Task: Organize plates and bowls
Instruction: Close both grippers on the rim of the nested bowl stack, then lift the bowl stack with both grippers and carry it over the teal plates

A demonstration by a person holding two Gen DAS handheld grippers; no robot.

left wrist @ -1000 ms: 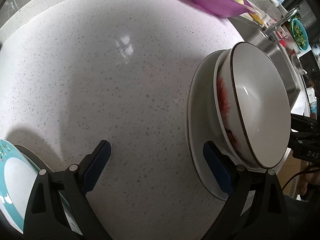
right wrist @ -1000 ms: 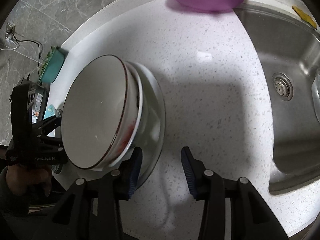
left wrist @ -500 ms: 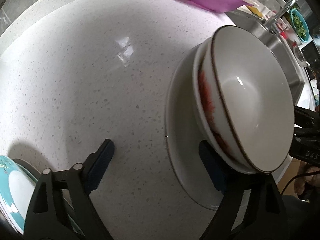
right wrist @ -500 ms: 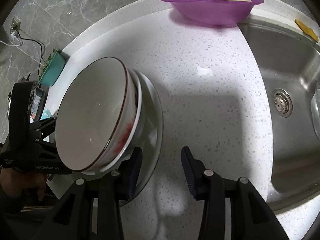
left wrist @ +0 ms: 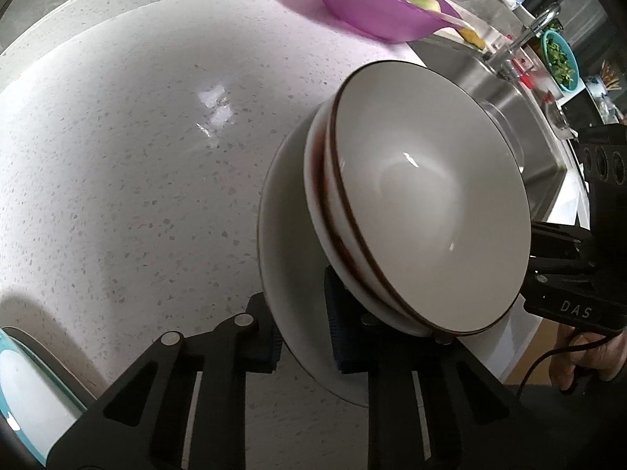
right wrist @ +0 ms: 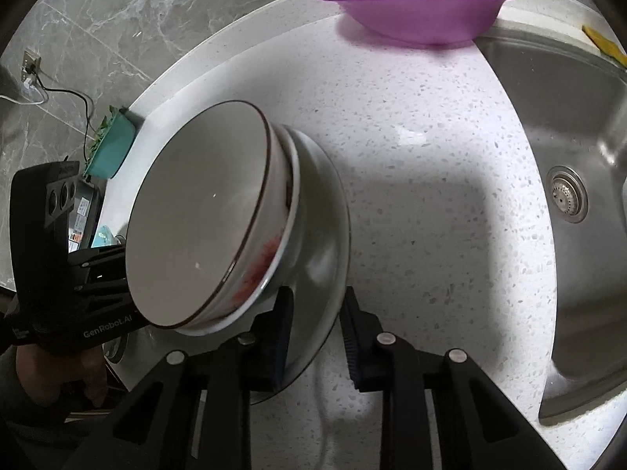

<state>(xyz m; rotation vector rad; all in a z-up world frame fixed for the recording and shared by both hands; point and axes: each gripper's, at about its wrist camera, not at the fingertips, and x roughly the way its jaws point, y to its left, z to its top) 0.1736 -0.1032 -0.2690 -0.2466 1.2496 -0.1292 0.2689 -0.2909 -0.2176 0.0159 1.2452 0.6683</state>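
My left hand-held gripper (left wrist: 301, 337) is clamped onto the near rim of the white plate (left wrist: 290, 235), one blue pad under the rim and the other on top, with hardly any gap left. The plate sits on the speckled white bench (left wrist: 137, 156), and two white bowls with dark brown rims are nested on it: the top bowl (left wrist: 423, 203) is clean inside, while the lower bowl (left wrist: 319, 196) shows red smears along its wall. From the right wrist view, the same plate (right wrist: 329, 227) has its near edge between the pads of my right hand-held gripper (right wrist: 315, 337), whose jaws are closing; I can't tell whether they press the rim yet. The stack (right wrist: 203, 215) looks tilted in both views, though the lens may cause that. A purple bowl (right wrist: 419, 4) holding pale green scraps stands at the far side of the bench, just beside the steel sink (right wrist: 568, 156). At the lower left of the left wrist view I see part of a teal-rimmed plate (left wrist: 27, 399). A hand (right wrist: 58, 376) grips the left tool's handle.
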